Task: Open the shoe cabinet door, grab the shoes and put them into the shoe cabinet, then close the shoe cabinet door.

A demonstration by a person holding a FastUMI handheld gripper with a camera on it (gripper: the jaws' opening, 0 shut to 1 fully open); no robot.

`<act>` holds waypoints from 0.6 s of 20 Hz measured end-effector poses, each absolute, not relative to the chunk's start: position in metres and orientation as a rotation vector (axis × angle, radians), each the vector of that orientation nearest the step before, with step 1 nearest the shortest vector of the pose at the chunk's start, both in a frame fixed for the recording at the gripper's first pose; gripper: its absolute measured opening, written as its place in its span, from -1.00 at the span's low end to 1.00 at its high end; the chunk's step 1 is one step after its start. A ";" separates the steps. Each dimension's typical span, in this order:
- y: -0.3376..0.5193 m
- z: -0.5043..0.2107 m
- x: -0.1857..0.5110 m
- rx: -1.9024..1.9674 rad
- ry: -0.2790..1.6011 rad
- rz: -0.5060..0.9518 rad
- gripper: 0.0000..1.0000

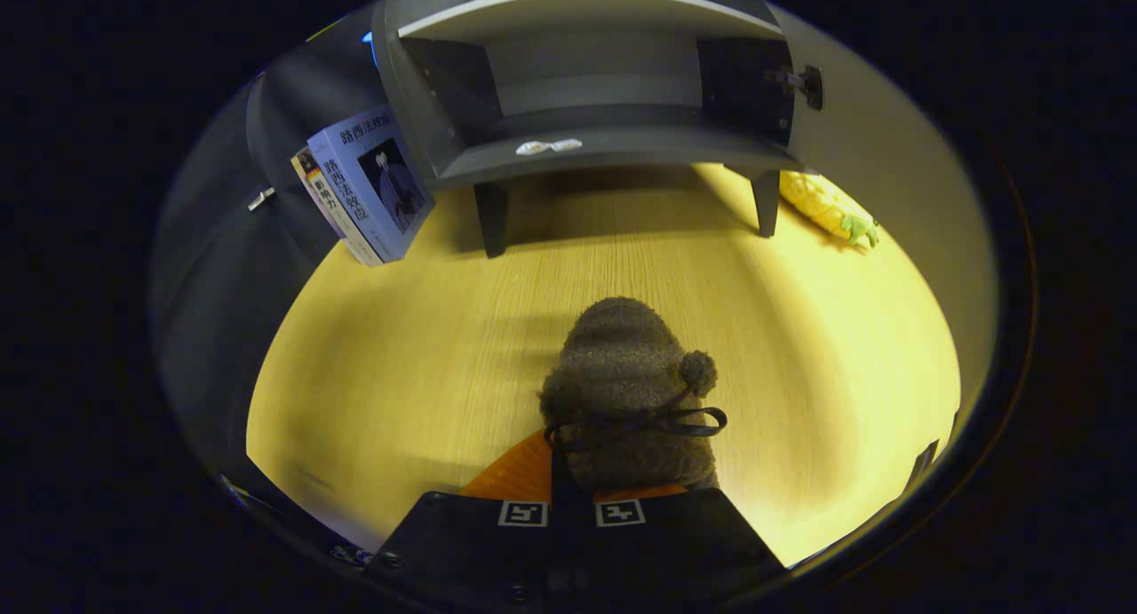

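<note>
The fuzzy shoe (626,392) is pinched at its heel in the closed claw (573,513), toe aimed at the open shoe cabinet (586,147) for loading.

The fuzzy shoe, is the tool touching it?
Touching. In the gripper view the tool has closed its two fingers on the fuzzy shoe's heel end, with no gap showing between them and the shoe.

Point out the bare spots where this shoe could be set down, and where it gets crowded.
The hand-held gripper is shut on the fuzzy shoe. Bare tabletop spreads either side of the shoe and ahead to the cabinet's legs. The open cabinet has a free lower shelf, bar two small pale bits at its lip. Crowded: the books by its left leg, the yellow toy by its right.
</note>
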State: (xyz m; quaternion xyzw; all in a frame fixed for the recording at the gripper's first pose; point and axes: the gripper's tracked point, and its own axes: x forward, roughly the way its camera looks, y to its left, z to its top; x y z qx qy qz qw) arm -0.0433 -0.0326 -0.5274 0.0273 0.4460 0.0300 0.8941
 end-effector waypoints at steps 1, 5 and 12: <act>-0.033 -0.511 -0.039 0.052 0.899 0.064 -0.90; -0.040 -0.437 -0.021 0.049 0.779 0.056 -0.90; -0.048 -0.315 -0.004 0.000 0.581 0.034 -0.90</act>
